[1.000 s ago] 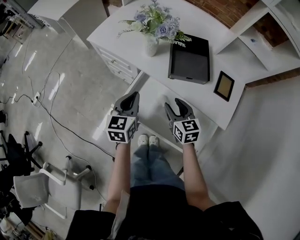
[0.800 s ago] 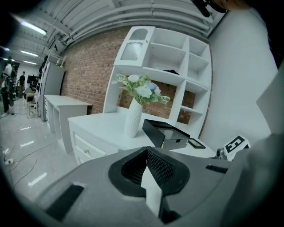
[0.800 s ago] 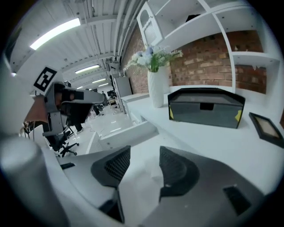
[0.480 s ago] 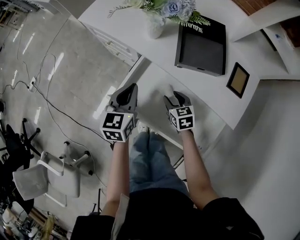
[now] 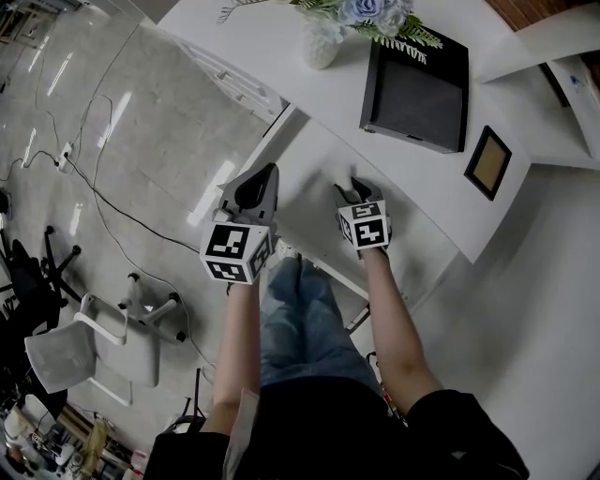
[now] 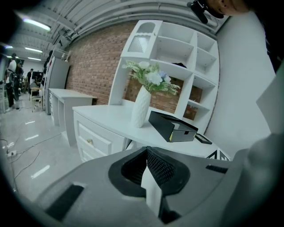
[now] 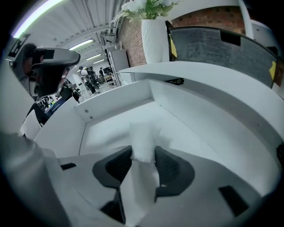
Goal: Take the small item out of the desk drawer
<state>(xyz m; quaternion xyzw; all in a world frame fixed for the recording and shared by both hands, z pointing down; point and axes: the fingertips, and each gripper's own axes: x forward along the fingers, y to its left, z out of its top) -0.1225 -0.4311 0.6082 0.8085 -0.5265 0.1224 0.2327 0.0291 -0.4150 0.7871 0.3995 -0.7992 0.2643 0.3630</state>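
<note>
The desk drawer (image 5: 314, 164) is pulled out, and it is white inside. The small white packet (image 7: 143, 141) lies on the floor of the drawer, near its front, and it is not lifted out.

The right gripper (image 5: 354, 189) reaches down into the drawer. In the right gripper view its two dark pads (image 7: 120, 165) stand one on each side of the packet, and the jaws are closing in on it. The pads are right at the packet's sides. I cannot tell if they squeeze it, and the packet does not look squashed.

The left gripper (image 5: 269, 172) hangs by the left side of the drawer, a bit above it. Its jaws are pinched together at the tips and there is nothing in them.

The white desk top (image 5: 272, 52) is just past the back of the drawer. On it, behind the drawer, stands a white vase (image 5: 321, 47) with pale blue flowers (image 5: 367, 11). A black tray (image 5: 417, 94) lies behind the drawer too, more to the right. A small picture frame (image 5: 488, 162) lies flat, off past the drawer's right end.

Far to the left of the drawer, on the shiny floor, is a white chair (image 5: 66, 354).
</note>
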